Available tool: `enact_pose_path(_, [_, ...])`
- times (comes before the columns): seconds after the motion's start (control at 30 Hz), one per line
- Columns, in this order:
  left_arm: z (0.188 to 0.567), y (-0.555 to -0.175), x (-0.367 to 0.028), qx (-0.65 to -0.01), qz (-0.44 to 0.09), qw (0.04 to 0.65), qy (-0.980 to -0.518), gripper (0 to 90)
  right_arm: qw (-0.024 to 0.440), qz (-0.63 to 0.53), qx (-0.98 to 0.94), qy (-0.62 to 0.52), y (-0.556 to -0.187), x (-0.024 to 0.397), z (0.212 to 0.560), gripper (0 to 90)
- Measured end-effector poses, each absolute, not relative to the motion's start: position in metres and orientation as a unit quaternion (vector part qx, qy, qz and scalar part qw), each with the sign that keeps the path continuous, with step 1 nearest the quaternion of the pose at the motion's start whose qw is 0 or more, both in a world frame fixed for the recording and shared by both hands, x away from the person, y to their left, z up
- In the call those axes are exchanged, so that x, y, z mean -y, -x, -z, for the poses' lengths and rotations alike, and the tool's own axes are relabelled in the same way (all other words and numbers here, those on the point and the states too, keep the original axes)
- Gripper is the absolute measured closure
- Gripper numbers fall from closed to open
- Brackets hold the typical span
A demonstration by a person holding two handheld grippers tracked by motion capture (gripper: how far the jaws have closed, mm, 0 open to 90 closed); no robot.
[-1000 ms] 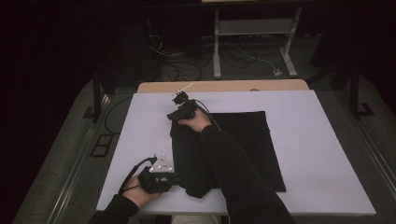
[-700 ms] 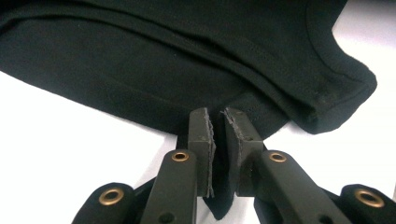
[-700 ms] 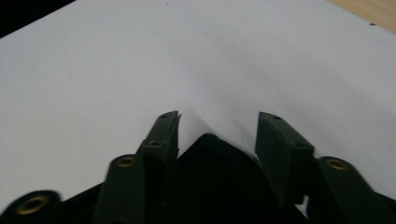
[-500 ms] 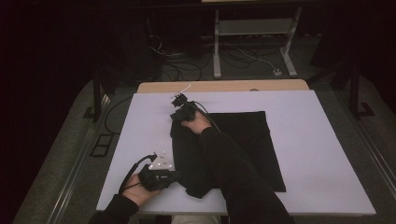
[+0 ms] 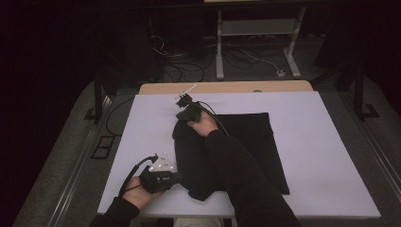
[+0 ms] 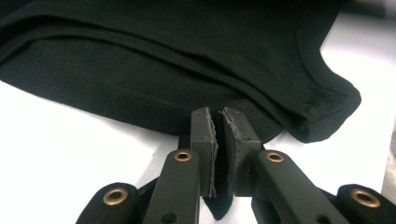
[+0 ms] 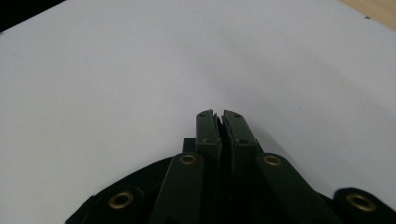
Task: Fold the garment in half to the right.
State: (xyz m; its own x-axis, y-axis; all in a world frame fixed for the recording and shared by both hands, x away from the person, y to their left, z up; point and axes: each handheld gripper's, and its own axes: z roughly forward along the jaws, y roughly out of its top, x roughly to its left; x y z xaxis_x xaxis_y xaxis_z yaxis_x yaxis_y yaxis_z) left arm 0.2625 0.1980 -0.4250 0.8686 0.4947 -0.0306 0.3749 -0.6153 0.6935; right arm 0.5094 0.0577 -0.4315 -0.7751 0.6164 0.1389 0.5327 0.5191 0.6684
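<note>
Here we hold two grippers over a black garment [image 5: 236, 151] that lies mostly flat on the white table [image 5: 326, 156], reaching from the middle of the table to its near edge. Our left gripper [image 5: 176, 178] is at the near left side of the cloth, and in the left gripper view its jaws are pressed together on a thin fold of the black fabric, just beside the stitched hem [image 6: 327, 88] that curves away to a rounded corner. Our right gripper [image 5: 182, 115] is at the far left corner of the garment, with our sleeve [image 5: 241, 175] lying across the cloth. Its jaws have just been closing, and in the right gripper view [image 7: 220, 116] they stand clenched with a small piece of dark cloth between the pads, while the white table surface spreads beyond them. A wooden strip [image 5: 227, 87] borders the far edge of the table.
</note>
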Motion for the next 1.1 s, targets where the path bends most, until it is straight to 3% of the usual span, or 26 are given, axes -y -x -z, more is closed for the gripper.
enact_pose_path(1.1, [0.405, -0.262, -0.185, -0.249, -0.090, 0.401, -0.877, 81.2, 0.077, -0.410, -0.851, -0.320, -0.488, 0.010, 0.395, 84.3])
